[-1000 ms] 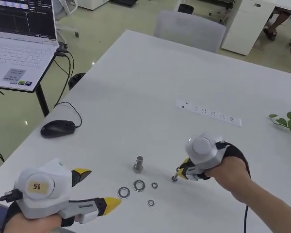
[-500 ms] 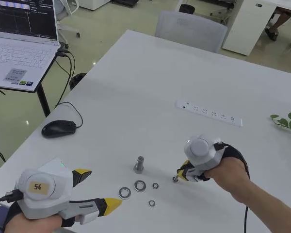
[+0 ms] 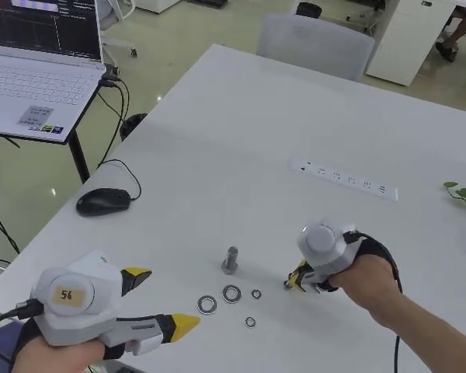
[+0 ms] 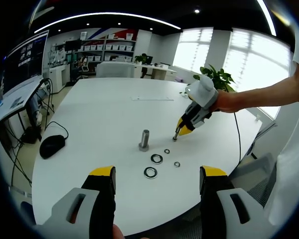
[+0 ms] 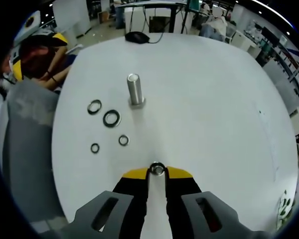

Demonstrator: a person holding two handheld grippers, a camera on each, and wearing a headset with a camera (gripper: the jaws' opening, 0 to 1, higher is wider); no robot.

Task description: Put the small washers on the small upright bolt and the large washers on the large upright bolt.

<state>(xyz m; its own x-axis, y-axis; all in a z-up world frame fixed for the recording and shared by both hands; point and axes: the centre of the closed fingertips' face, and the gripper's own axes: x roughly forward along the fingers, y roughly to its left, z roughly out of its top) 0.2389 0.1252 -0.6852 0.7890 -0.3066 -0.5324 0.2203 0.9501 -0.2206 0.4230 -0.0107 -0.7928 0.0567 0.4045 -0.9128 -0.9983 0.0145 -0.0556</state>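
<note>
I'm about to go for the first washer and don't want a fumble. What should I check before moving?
1. Large bolt upright and free: ok.
2. Right hand-held gripper shut on small bolt: ok.
3. Small bolt exactly vertical: cannot tell.
4. Left hand-held gripper open and empty: ok.
5. Large washers flat on the table, not overlapping: ok.
6. Small washers flat, apart from each other: ok.
</note>
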